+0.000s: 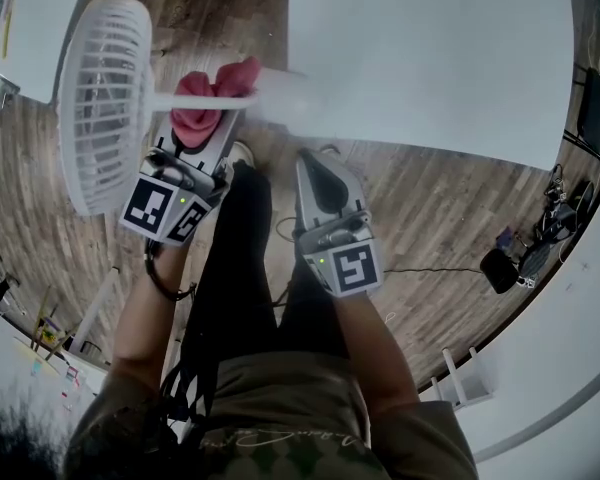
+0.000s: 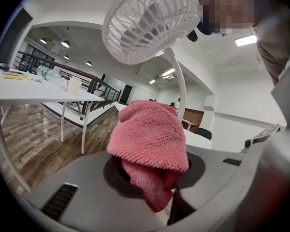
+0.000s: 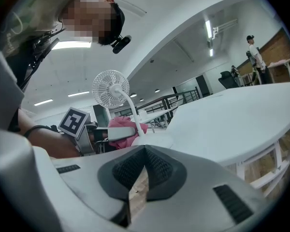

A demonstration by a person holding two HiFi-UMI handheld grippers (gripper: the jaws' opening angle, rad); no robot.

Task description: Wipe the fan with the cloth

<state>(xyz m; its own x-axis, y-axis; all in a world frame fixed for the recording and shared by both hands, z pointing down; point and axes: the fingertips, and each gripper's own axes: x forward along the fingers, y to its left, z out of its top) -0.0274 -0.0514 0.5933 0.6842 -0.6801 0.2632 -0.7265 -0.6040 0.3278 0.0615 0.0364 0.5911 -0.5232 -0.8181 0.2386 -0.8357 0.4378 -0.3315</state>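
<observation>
A white fan stands at the table's near edge, its round grille head (image 1: 100,103) tilted left on a thin stem (image 1: 195,100). My left gripper (image 1: 202,133) is shut on a bunched pink cloth (image 1: 208,103), which sits right at the stem beside the grille. In the left gripper view the cloth (image 2: 150,139) bulges out of the jaws, with the fan head (image 2: 152,23) above it. My right gripper (image 1: 315,168) is shut with nothing in it, a little to the right, just short of the fan's base. The right gripper view shows the fan (image 3: 110,88) and the cloth (image 3: 123,127) ahead to the left.
The large white table (image 1: 430,58) fills the upper right. A second white table (image 1: 25,38) is at the upper left, seen with a bottle and cup (image 2: 48,74). Black gear and cables (image 1: 520,258) lie on the wood floor. A person (image 3: 253,50) stands far off.
</observation>
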